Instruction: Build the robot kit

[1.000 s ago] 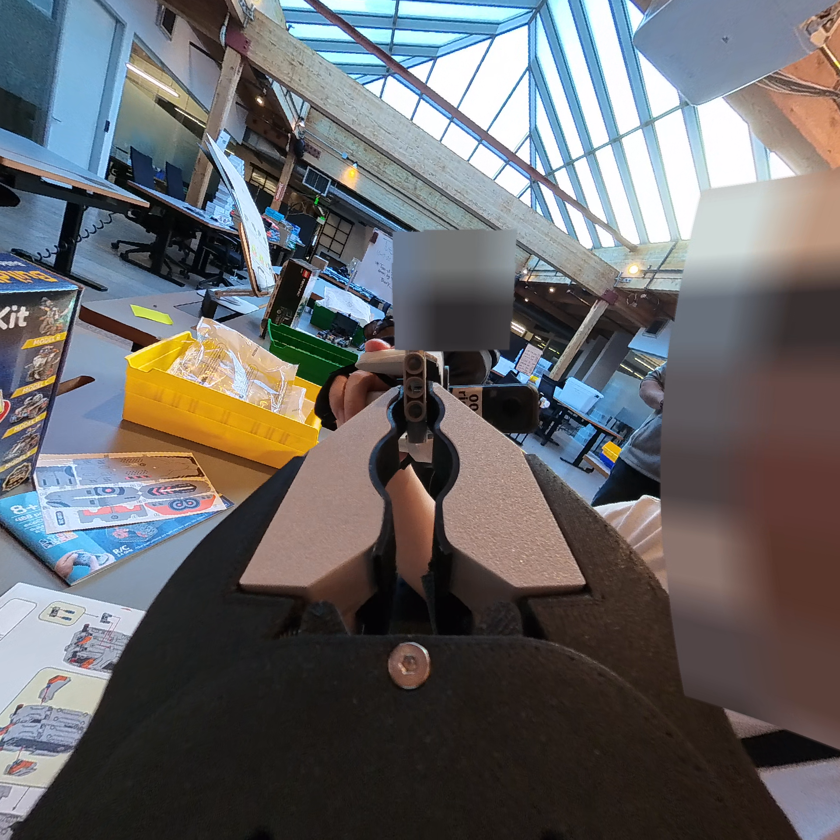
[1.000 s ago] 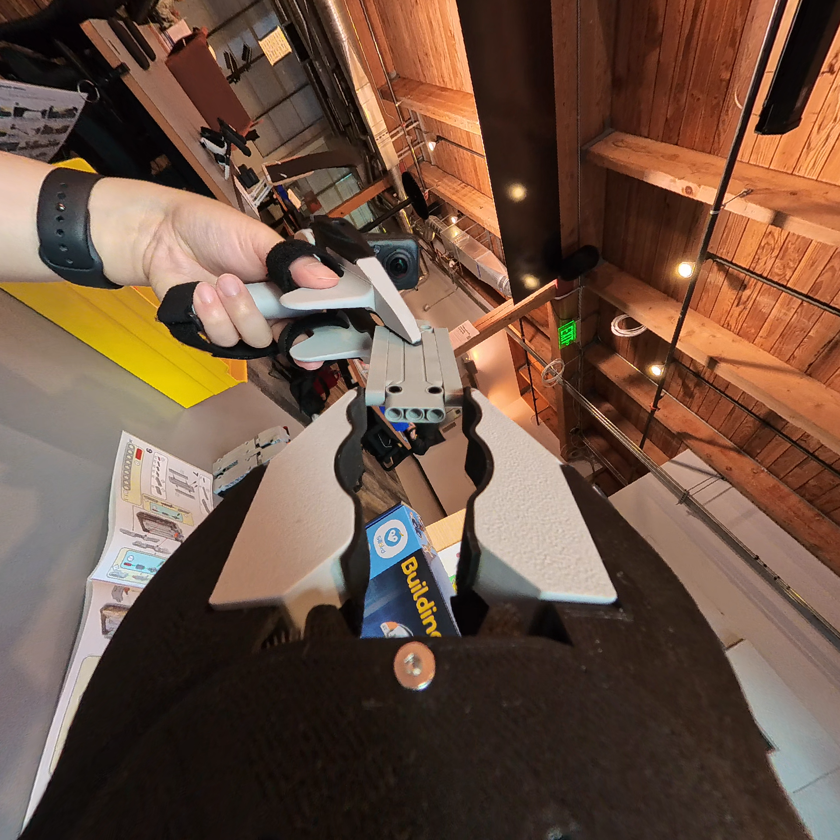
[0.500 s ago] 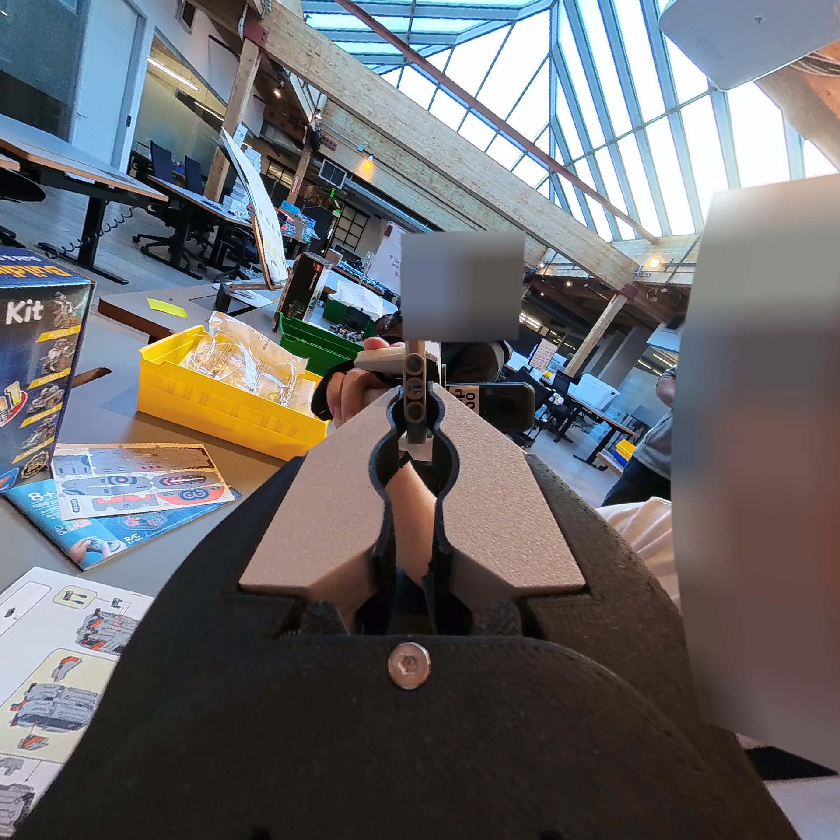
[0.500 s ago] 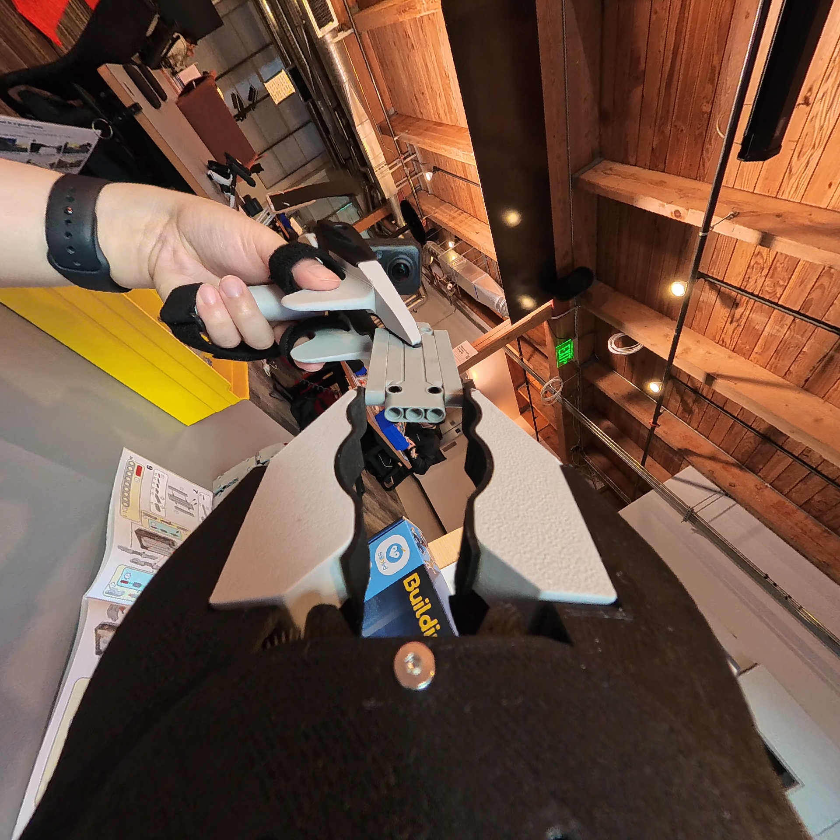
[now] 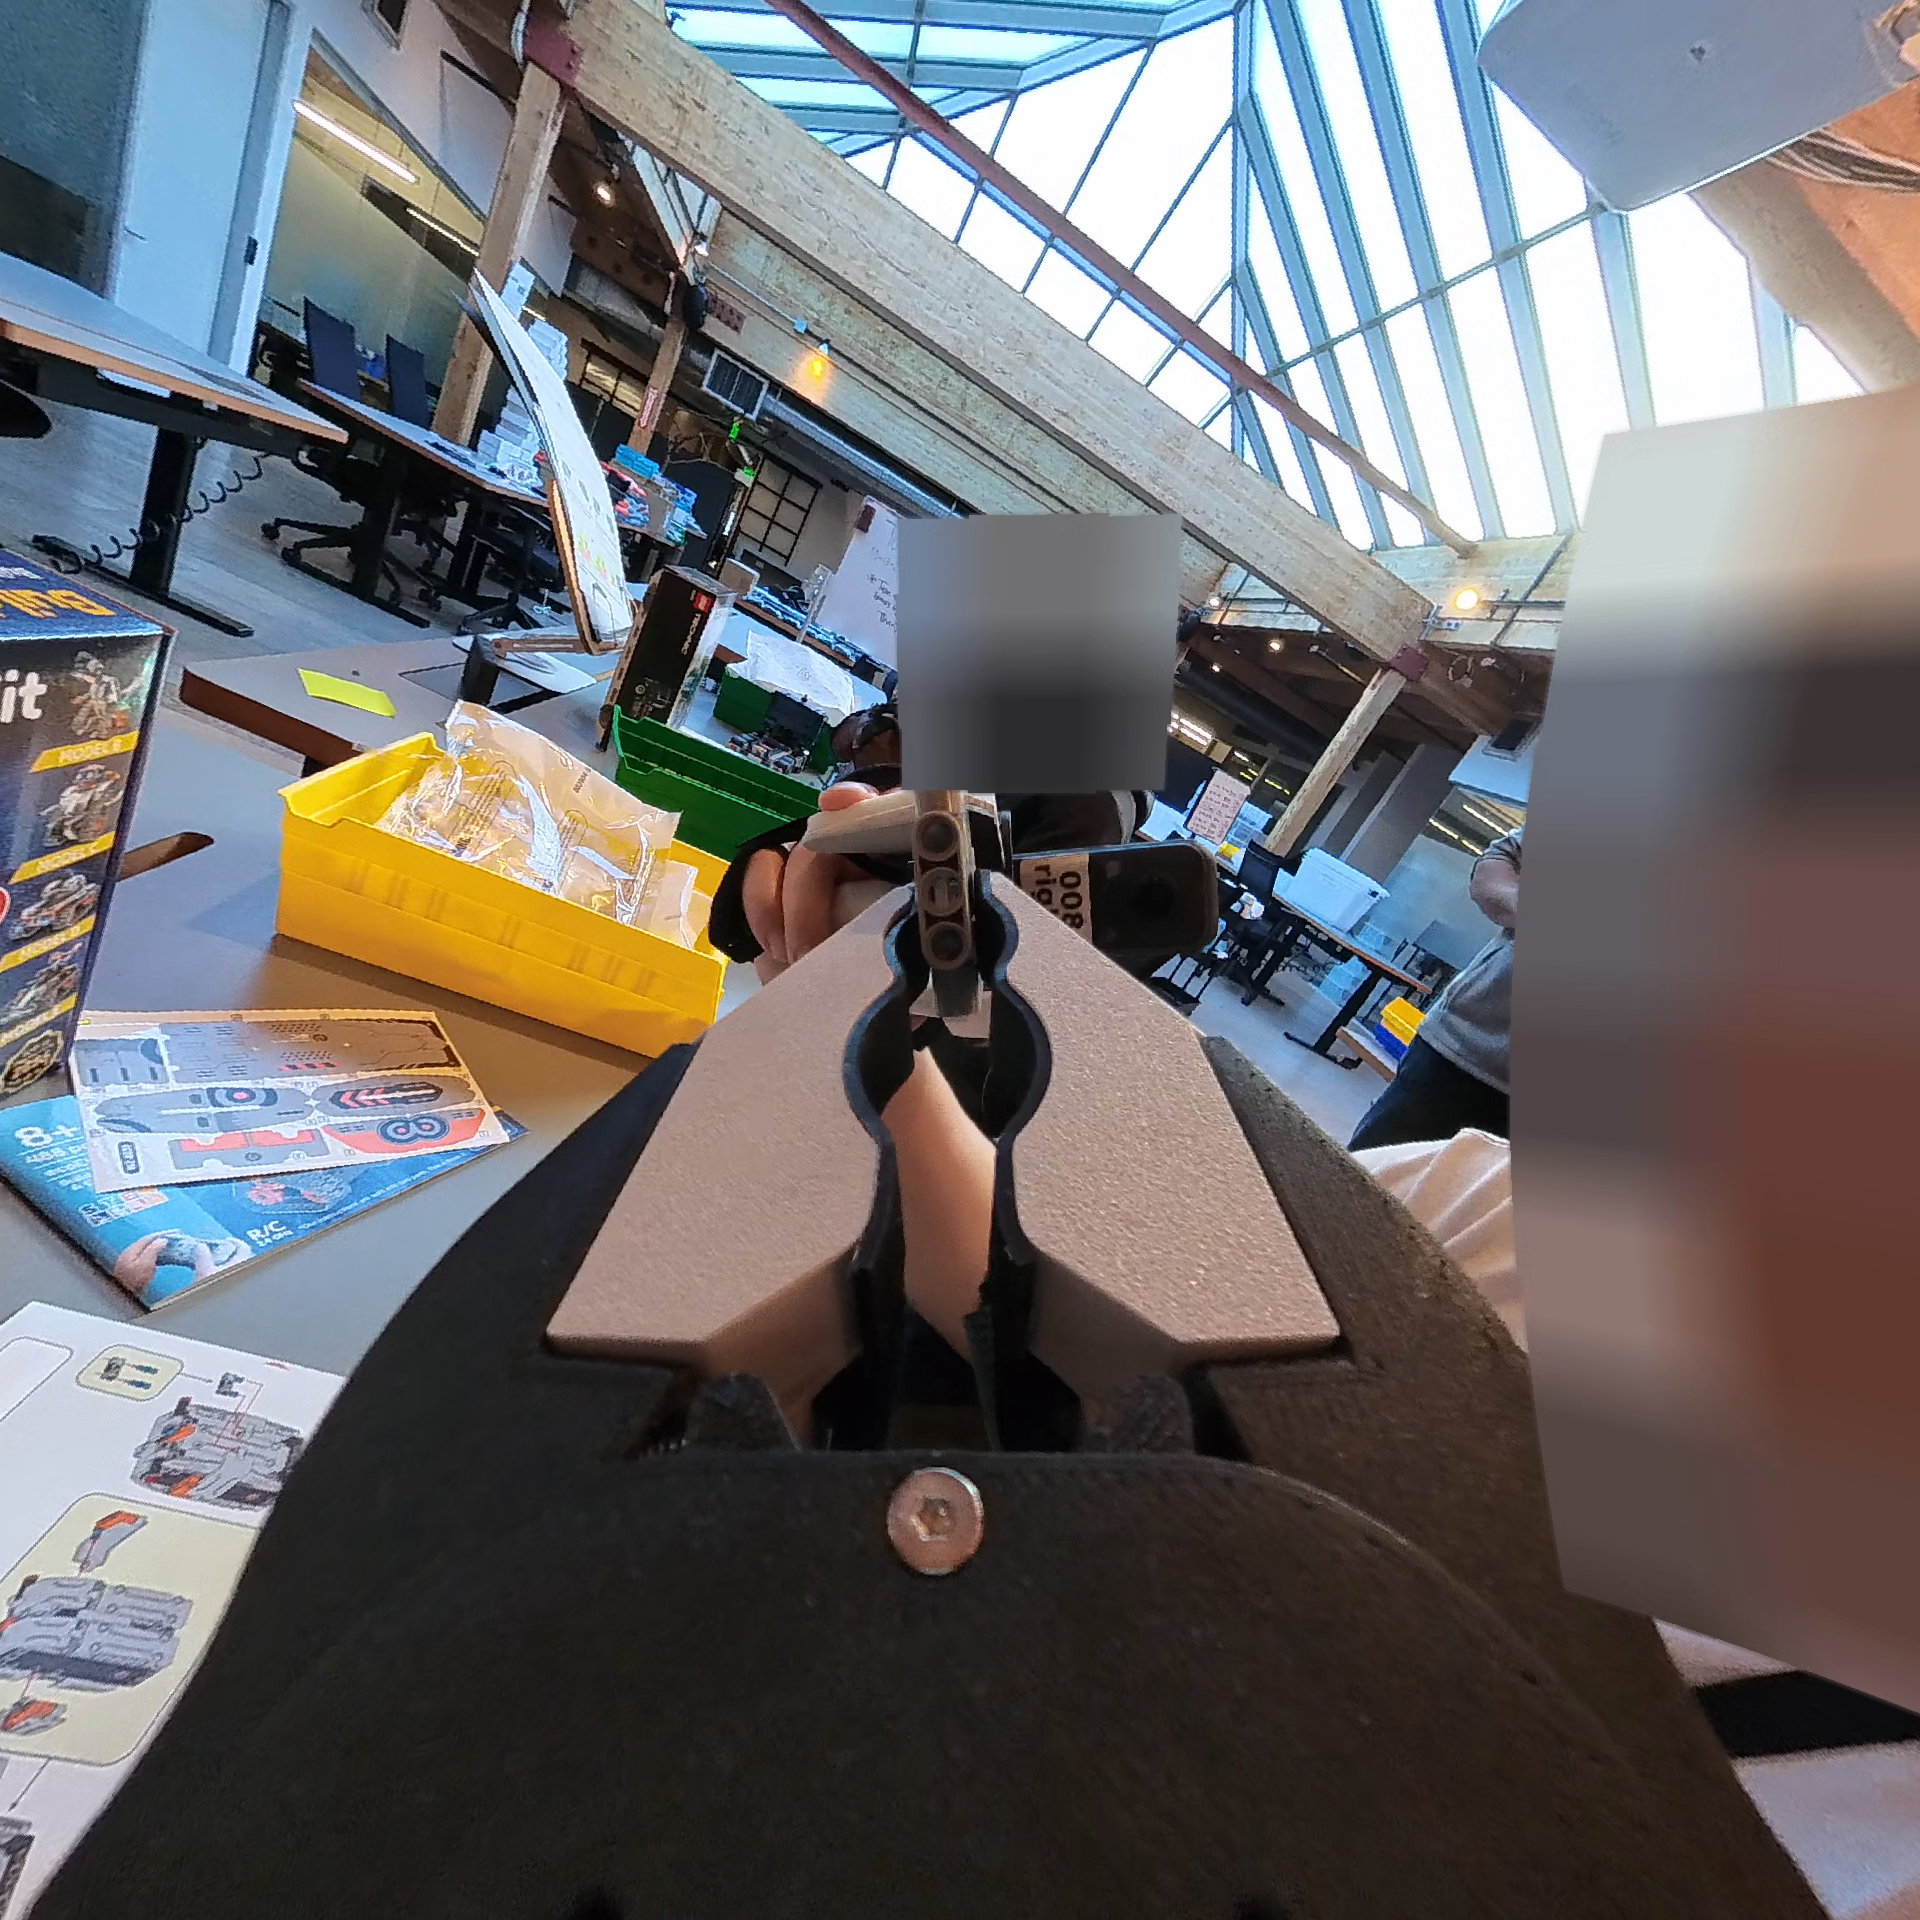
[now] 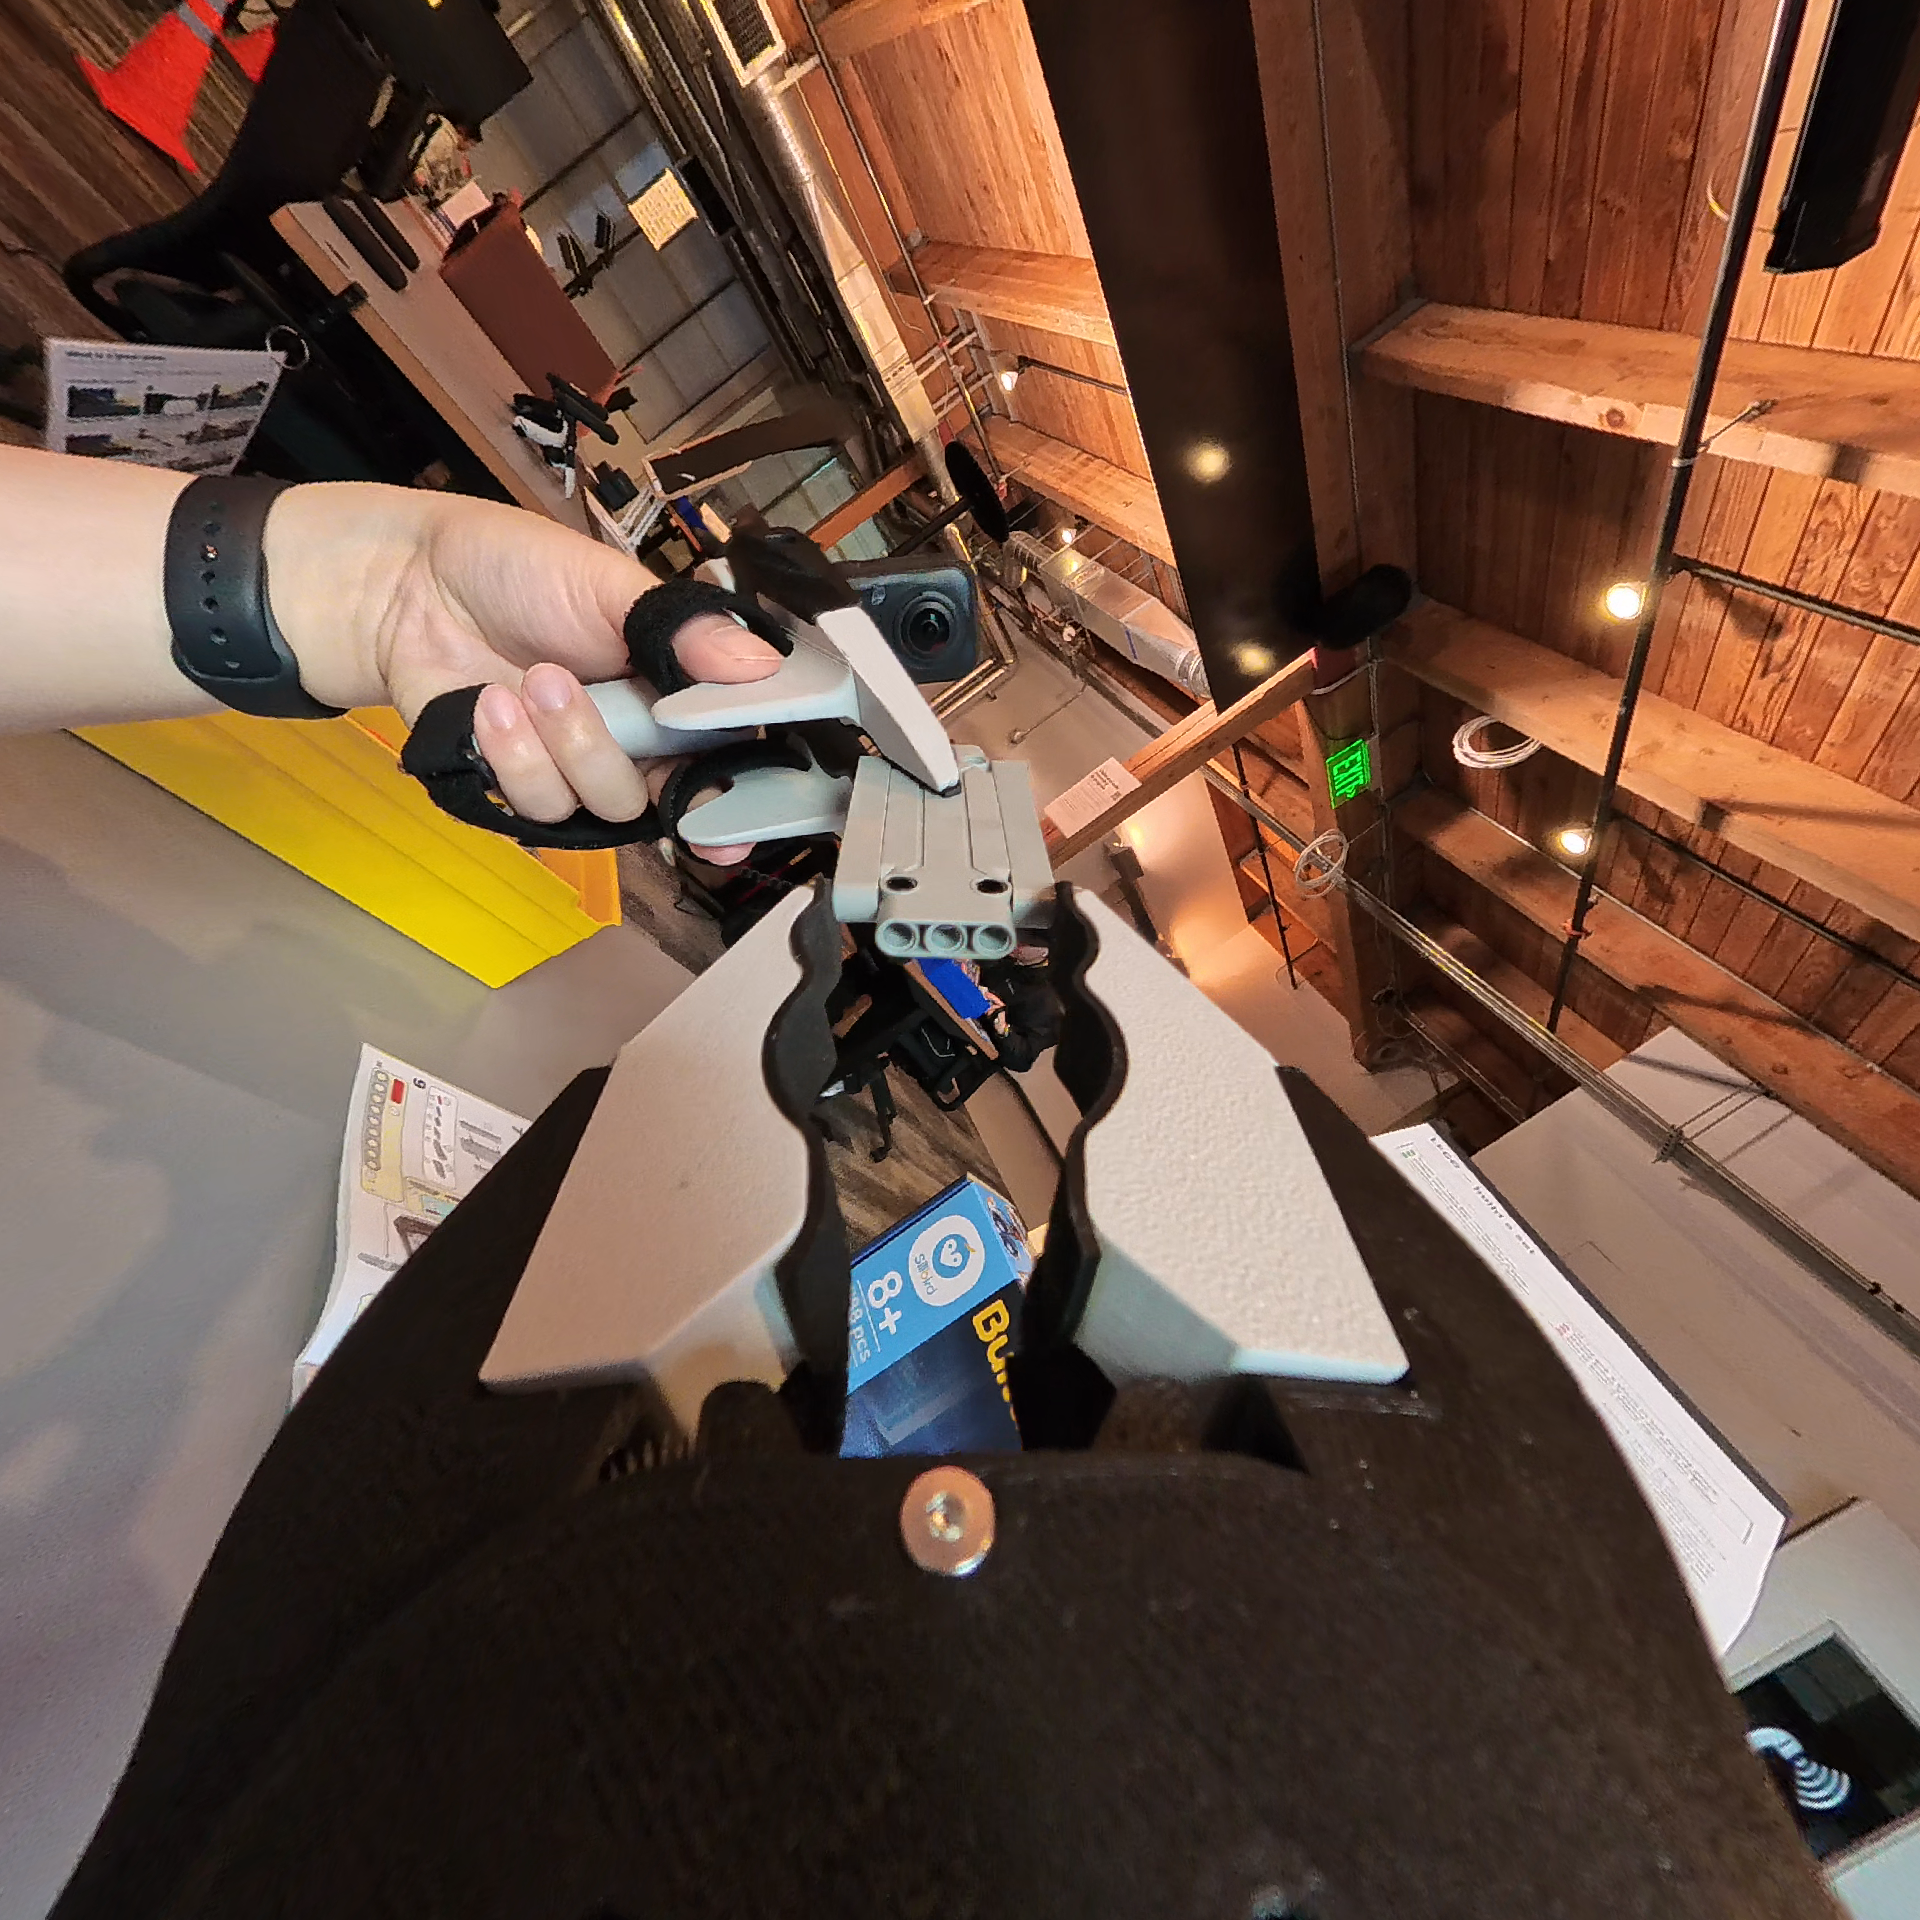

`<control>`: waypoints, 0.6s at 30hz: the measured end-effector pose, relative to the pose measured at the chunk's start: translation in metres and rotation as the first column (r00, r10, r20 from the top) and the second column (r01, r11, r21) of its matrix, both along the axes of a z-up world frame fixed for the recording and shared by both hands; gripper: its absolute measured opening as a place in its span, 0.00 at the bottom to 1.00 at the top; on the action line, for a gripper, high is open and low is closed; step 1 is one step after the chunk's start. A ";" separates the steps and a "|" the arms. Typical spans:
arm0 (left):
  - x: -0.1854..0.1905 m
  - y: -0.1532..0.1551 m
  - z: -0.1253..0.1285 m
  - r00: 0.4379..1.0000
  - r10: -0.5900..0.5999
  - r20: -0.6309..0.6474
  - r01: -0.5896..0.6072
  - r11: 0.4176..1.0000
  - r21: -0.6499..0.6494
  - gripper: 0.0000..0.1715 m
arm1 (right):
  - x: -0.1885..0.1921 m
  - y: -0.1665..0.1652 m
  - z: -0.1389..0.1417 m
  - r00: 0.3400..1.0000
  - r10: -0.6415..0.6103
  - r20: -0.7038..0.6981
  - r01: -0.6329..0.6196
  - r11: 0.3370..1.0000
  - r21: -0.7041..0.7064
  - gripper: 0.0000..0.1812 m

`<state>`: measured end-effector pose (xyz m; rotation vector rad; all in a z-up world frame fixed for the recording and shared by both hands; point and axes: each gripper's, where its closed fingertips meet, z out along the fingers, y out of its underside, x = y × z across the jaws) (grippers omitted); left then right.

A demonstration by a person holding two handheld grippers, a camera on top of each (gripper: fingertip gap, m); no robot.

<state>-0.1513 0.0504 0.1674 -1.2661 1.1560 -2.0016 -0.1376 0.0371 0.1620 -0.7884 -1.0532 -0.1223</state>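
Note:
Both grippers hold one flat grey building-brick panel in the air over the grey table (image 5: 208, 914). In the right wrist view my right gripper (image 6: 945, 925) is shut on the near end of the panel (image 6: 940, 831), whose three end holes face the camera. The left gripper (image 6: 925, 764), held by a hand with a black wristband, pinches the panel's far end. In the left wrist view my left gripper (image 5: 945, 935) is shut on the panel (image 5: 943, 883), seen edge-on as a thin dark strip with holes. The right gripper's hand (image 5: 790, 904) and camera (image 5: 1132, 894) show just behind it.
A yellow bin (image 5: 468, 945) with clear bags and a green bin (image 5: 707, 779) stand on the table. A printed box (image 5: 62, 831), a sticker sheet (image 5: 270, 1070) and instruction sheets (image 5: 125, 1507) lie at the left. A blue box (image 6: 935, 1320) shows below my right gripper. Less than 4 cm separates the two grippers' tips.
Both grippers keep hold of the panel. The pair has drifted and turned a little, so the table things slide right in the left wrist view.

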 end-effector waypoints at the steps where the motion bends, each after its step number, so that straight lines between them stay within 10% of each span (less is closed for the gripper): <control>1: 0.000 0.000 0.000 1.000 0.001 0.001 -0.001 1.000 -0.001 0.03 | 0.000 0.000 0.000 1.000 0.001 -0.003 -0.001 1.000 -0.003 0.22; 18: 0.013 0.022 -0.011 0.980 0.191 -0.050 -0.188 0.980 0.069 0.03 | 0.013 0.030 -0.011 0.936 -0.309 0.170 0.328 0.939 -0.102 0.26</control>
